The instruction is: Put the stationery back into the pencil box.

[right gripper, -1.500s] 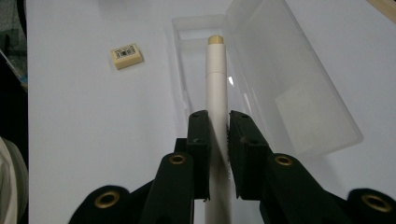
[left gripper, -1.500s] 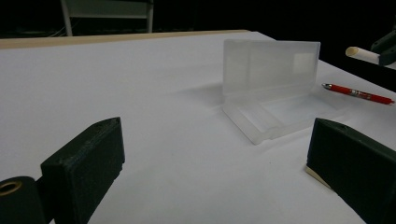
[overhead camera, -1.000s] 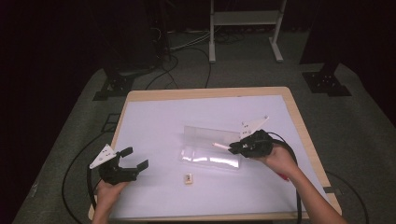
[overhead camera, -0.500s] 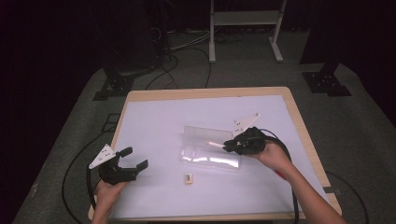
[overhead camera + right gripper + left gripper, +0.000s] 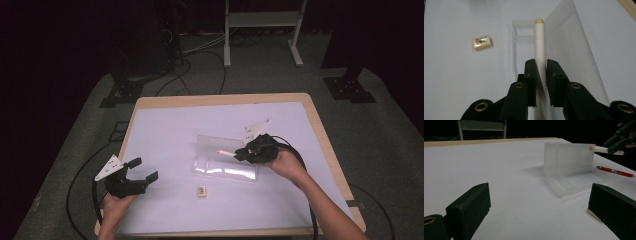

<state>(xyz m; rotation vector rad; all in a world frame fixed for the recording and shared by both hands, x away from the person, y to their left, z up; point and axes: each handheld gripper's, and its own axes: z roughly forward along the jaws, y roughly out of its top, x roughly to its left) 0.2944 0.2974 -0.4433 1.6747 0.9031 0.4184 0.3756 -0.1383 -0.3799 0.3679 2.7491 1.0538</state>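
Note:
A clear plastic case (image 5: 225, 169) lies open mid-table with its lid (image 5: 571, 50) standing up. My right gripper (image 5: 241, 153) is shut on a white pen (image 5: 226, 152) and holds it level above the case's tray (image 5: 524, 47), its tan end (image 5: 539, 21) pointing away from me beside the lid. In the left gripper view the same white pen (image 5: 600, 149) pokes past the lid's top edge. My left gripper (image 5: 144, 168) rests open at the table's front left, nothing between its jaws, facing the case (image 5: 569, 162).
A small cream eraser (image 5: 201, 191) lies on the white table top (image 5: 165, 135) in front of the case. A red pen (image 5: 615, 171) lies on the table behind the case, near the right hand. The wooden table edge (image 5: 320, 130) runs along the right.
My right gripper has shifted a little to the left with the white pen, bringing the pen over the open case. The left gripper has stayed where it was.

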